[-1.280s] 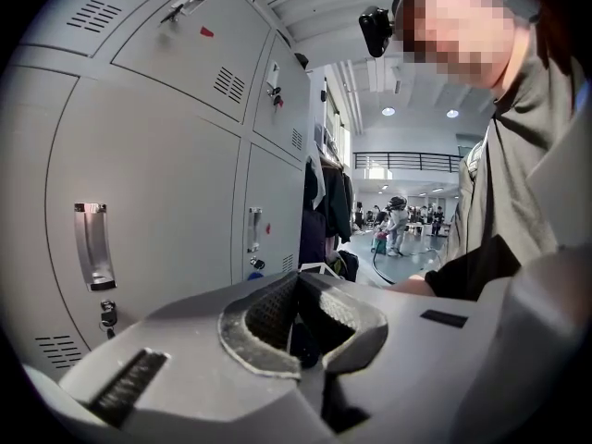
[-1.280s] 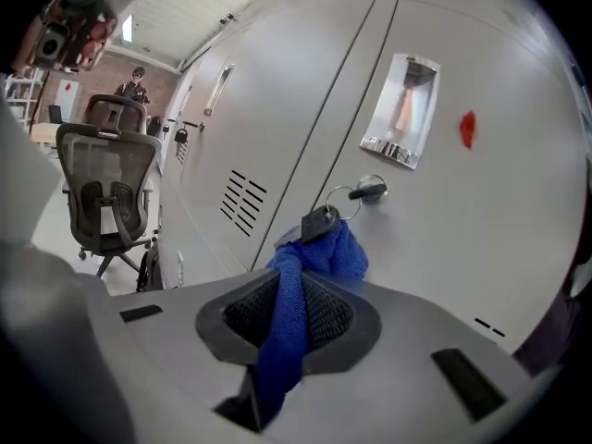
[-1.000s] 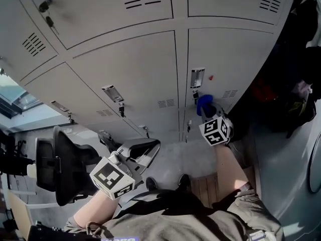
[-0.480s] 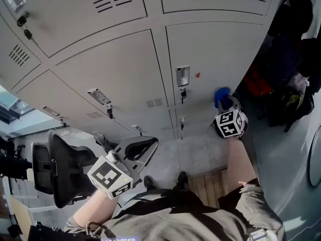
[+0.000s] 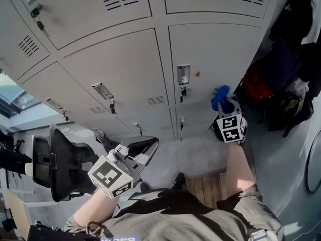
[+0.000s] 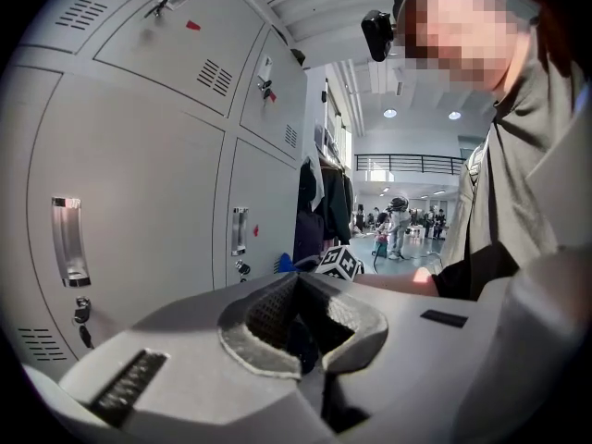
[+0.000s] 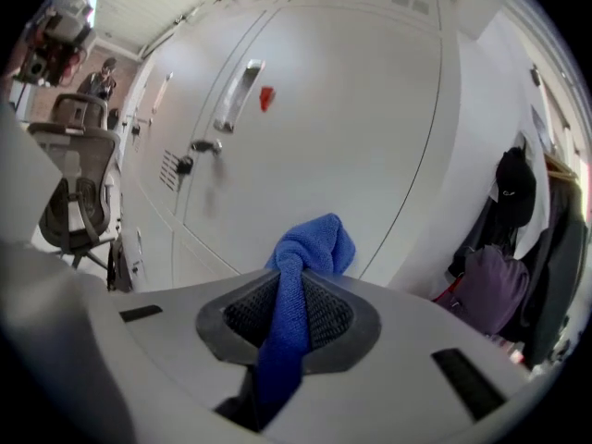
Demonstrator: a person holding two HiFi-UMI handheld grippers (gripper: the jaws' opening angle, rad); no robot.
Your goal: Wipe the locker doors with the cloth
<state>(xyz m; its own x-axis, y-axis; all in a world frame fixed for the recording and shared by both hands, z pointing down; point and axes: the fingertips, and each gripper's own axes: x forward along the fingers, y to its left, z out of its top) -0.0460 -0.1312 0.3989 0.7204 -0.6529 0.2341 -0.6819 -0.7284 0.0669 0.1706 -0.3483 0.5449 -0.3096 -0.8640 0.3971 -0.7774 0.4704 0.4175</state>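
Grey locker doors (image 5: 215,49) fill the upper head view. My right gripper (image 5: 224,108) is shut on a blue cloth (image 5: 219,97), held low on the lower right door, right of its handle (image 5: 183,74). In the right gripper view the cloth (image 7: 310,243) sticks out from between the jaws of the right gripper (image 7: 294,289) towards the door (image 7: 351,109); I cannot tell whether it touches. My left gripper (image 5: 143,147) hangs lower left, away from the lockers. In its own view the left gripper (image 6: 298,317) is shut and holds nothing.
A black office chair (image 5: 65,162) stands at the left beside my left arm. Dark coats and bags (image 5: 286,84) hang at the right, past the last locker. Keys hang from the locks under the handles (image 5: 103,91). A small red mark (image 7: 266,98) sits by the handle (image 7: 239,89).
My right gripper carried the cloth to the right along the lower door, from just beside the handle towards the door's right side. The left gripper stayed where it was.
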